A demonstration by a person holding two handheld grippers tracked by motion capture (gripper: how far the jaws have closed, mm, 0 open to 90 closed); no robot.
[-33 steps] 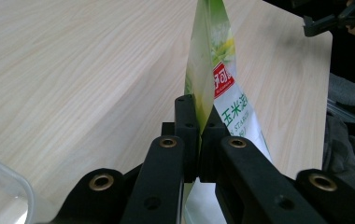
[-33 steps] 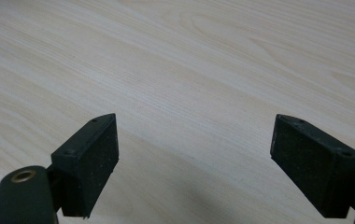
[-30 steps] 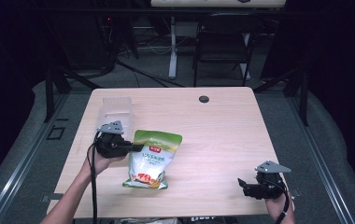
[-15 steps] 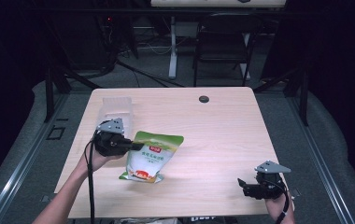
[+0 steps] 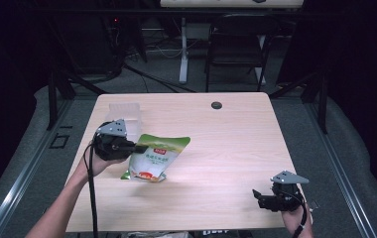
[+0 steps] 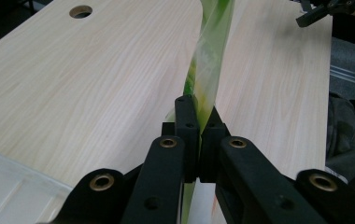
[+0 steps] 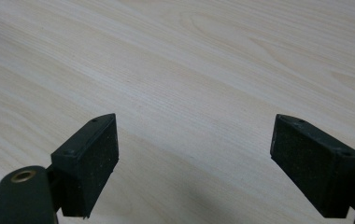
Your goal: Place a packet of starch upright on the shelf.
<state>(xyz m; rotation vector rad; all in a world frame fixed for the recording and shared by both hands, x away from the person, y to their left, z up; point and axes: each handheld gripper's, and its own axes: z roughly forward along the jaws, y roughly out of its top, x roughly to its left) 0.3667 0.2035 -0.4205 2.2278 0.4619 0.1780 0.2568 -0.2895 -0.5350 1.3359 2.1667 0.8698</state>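
left gripper (image 5: pixel 138 147) pinches the snack bag (image 5: pixel 152 159) at centre left, lifting; next, carry it. right gripper (image 5: pixel 257 196) gapes empty.

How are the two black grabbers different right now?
The left gripper is squeezed shut on the green snack bag, while the right gripper stands wide open with nothing between its jaws. In the high view the left gripper is by the clear container at the table's left side, the right gripper near the front right corner. Both are black, two-jawed and held in a hand.
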